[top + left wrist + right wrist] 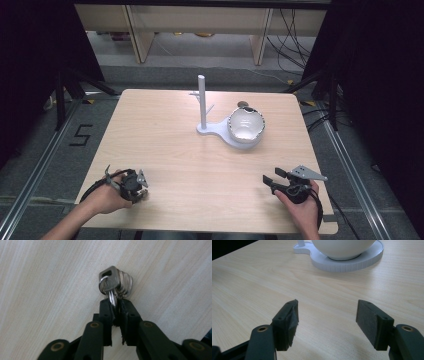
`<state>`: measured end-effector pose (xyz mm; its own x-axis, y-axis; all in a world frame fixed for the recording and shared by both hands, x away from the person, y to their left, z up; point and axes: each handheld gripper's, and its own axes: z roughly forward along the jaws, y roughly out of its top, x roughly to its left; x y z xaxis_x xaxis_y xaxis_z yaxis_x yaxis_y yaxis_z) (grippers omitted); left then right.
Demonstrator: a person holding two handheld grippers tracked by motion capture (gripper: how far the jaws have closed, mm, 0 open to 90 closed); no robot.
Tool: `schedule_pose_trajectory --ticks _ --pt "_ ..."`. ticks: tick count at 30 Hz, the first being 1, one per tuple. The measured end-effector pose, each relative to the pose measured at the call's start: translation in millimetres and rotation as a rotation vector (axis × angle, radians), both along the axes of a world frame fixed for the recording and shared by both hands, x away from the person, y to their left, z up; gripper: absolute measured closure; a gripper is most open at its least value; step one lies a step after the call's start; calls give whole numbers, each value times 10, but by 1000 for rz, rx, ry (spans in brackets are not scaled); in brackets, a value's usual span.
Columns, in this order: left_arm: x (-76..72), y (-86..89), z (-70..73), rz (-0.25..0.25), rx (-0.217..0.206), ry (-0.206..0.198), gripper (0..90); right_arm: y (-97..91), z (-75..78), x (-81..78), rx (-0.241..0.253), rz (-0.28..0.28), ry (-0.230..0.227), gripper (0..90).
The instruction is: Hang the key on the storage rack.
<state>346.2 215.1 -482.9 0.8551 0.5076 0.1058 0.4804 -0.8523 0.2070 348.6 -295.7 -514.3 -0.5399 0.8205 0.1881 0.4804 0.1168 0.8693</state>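
- The left gripper [115,305] has its jaws clenched on a bunch of keys [115,283], pinching the blades while the silver heads stick out past the tips, just above the pale wooden surface [45,290].
- The right gripper [327,315] has its jaws released, spread wide with bare wood between them.
- In the high view, the left gripper [141,181] sits near the surface's front left corner, the right gripper [272,177] near the front right.
- Farther back, a white bowl [245,123] rests on a white stand [207,131] with an upright post.

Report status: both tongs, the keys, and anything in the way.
Left tongs shut on bunch of keys, near table edge. Right tongs open, empty, low over table. White stand with bowl sits mid-table; nothing between.
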Motion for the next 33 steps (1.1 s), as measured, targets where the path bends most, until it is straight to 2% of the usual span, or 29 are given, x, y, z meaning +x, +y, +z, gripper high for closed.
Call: schedule_pose_trajectory --ticks 2,3,5,9,10,15,18,21,24,25,26,29,32,33 --pt "1 4 0 9 -2 -1 828 -2 6 -3 -15 -10 1 354" --pt "-2 5 -3 13 -7 -3 830 8 -9 13 6 12 -1 354" --pt "-1 7 3 10 -2 -3 835 10 -9 11 8 14 3 355" --pt "-3 20 13 38 -20 12 844 10 -11 10 13 14 8 356" --pt "-2 24 16 39 -27 18 845 5 1 0 -5 1 13 356" --pt "-16 20 32 50 -61 11 854 7 -2 2 -1 3 12 356" --pt "-17 22 92 58 -81 1 854 8 -2 2 -1 2 14 356" --pt "5 39 178 56 -106 -8 854 6 -1 -1 -3 -3 14 356" --pt "66 61 329 46 -135 -35 854 8 -2 1 -3 -2 15 357" --pt "66 61 329 46 -135 -35 854 10 -1 0 -2 -1 17 357" --pt "118 60 443 54 -145 -62 854 32 10 -28 16 -17 51 358" --pt "200 39 593 54 -150 -93 854 28 6 -22 13 -13 41 357" --pt "276 -3 724 57 -172 -135 854 23 7 -23 14 -16 41 357" --pt "301 -22 764 59 -187 -151 854 29 -4 -14 29 -11 30 357"
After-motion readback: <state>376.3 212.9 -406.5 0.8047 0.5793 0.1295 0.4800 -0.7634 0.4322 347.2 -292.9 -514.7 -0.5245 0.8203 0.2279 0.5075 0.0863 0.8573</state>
